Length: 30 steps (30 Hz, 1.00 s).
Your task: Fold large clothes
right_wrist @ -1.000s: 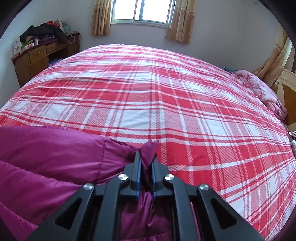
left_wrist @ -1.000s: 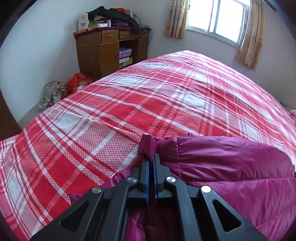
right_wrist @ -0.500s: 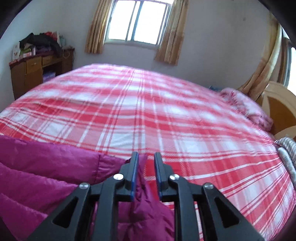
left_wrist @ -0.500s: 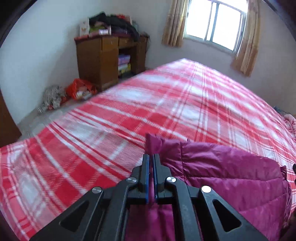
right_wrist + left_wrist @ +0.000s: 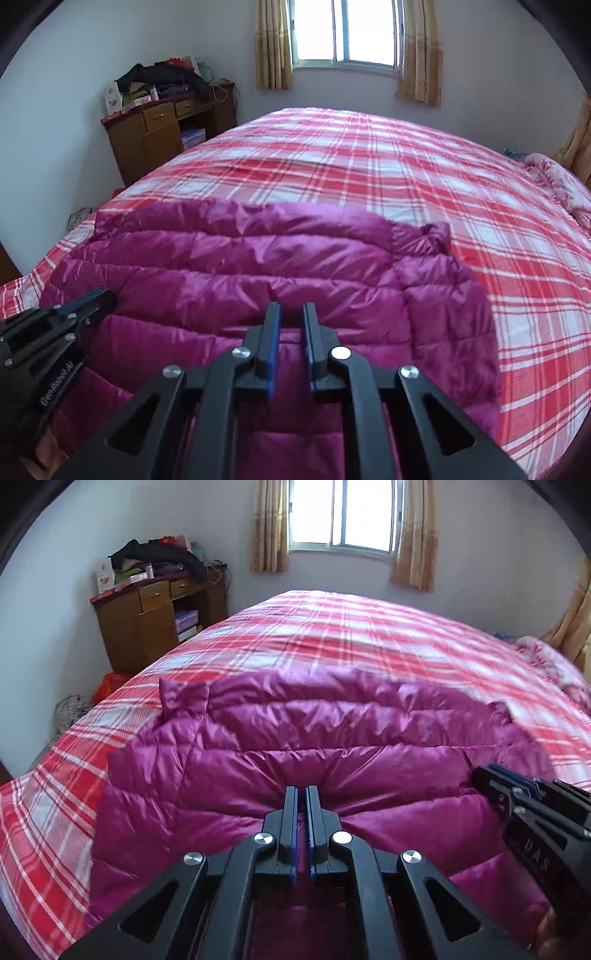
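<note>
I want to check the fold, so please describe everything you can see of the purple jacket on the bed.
The purple jacket is a shiny, quilted puffer with horizontal stitched bands. It lies flat on the red plaid bed cover, its upper part folded over, with crumpled corners at the far left and right. The left gripper and right gripper hang above its near part; no fabric shows between their fingers.

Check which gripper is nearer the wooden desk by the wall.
Left. The left gripper sits over the jacket on the wooden desk side; the right gripper is farther toward the headboard side.
</note>
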Motion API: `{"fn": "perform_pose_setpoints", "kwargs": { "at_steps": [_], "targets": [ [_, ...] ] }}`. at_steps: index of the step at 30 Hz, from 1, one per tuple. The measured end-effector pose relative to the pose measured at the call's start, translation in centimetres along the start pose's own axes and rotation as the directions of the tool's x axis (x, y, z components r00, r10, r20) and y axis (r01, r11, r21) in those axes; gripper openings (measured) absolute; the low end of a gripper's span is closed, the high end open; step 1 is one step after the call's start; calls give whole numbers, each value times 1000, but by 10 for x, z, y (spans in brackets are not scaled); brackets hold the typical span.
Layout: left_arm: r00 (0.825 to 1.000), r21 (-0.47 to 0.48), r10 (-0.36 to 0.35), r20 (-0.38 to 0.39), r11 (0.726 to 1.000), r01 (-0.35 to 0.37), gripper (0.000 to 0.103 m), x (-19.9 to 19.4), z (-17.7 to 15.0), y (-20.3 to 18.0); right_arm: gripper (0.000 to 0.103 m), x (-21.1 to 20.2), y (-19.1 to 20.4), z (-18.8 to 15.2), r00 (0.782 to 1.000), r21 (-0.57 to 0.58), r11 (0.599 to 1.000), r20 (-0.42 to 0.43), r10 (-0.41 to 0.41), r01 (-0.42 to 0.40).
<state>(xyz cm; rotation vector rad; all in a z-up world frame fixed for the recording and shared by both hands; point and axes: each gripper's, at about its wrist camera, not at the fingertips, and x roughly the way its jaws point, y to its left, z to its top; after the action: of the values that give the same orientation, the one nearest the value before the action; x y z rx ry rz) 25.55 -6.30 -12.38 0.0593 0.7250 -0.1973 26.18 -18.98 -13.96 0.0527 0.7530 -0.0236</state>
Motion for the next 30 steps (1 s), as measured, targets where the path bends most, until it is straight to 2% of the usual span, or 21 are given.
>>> {"fn": "perform_pose_setpoints", "kwargs": {
  "at_steps": [3,6,12,15,17,20,24,30],
  "targets": [
    [999,40,43,23,998,-44,4,8,-4,-7,12,17,-4,-15,1000,-6,1000,-19,-10,10],
    [997,65,77,-8,995,-76,4,17,-5,-13,12,26,1,-20,999,-34,998,-21,-46,46],
    [993,88,109,-38,991,-105,4,25,-6,-15,12,28,-5,-19,999,-19,999,-38,-27,27],
    [994,66,96,-49,993,-93,4,13,-7,-9,12,9,-11,-17,1000,21,1000,-19,13,-12],
    [996,42,73,-47,997,-72,4,0,-8,-3,12,-17,-15,-21,999,58,998,38,36,-38],
    [996,-2,73,-52,997,-73,4,-16,-9,6,12,-49,-6,-34,996,26,998,71,52,-54],
    [993,-5,104,-51,995,-105,4,-32,-14,4,12,-56,6,-57,995,8,995,12,103,-103],
    [988,-19,142,-56,990,-143,4,-44,-23,10,11,-40,10,-70,996,7,996,-27,89,-89]
  ]
}}
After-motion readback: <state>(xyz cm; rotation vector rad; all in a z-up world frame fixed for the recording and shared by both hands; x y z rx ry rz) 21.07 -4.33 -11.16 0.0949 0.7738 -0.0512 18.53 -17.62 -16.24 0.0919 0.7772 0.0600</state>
